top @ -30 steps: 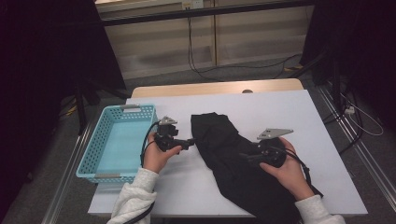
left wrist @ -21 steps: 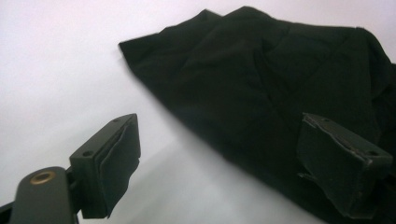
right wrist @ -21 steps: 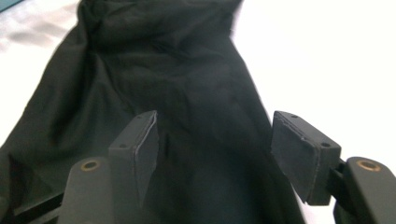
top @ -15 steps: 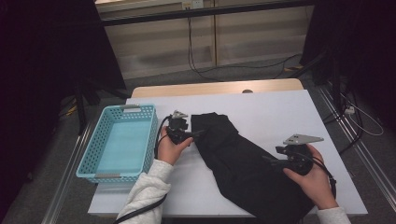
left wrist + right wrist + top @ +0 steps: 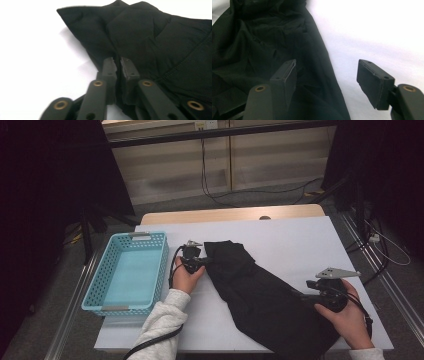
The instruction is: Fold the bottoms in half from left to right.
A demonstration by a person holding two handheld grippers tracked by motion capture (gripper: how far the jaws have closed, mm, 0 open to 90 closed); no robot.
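- right gripper (image 5: 307, 295) sits near the front right corner of the white table (image 5: 300, 235), at the near end of the black garment (image 5: 260, 295); jaws spread, one over the cloth and one over bare table in the right gripper view; nothing between the pads (image 5: 374, 82)
- garment lies flat on the table, running diagonally from front right to the middle; its far end has a folded-over flap (image 5: 230, 255)
- left gripper (image 5: 204, 262) at the far left edge of the garment; jaws have just been closing and now stand pressed together with a thin fold of the black cloth pinched between the pads (image 5: 110, 68)
- step in hand looks like securing both ends before folding or lifting; I'd get the right jaws onto the hem edge and bite a single layer before the left pulls, else the cloth drags and bunches
- left bite is shallow, right at the edge; it could slip under tension, so lift slow and keep both hands level
- light blue basket (image 5: 160, 265) stands just left of the left hand, empty; likely destination; near wall is close to the left wrist
- cables (image 5: 215, 195) on the floor beyond the table; not in the way
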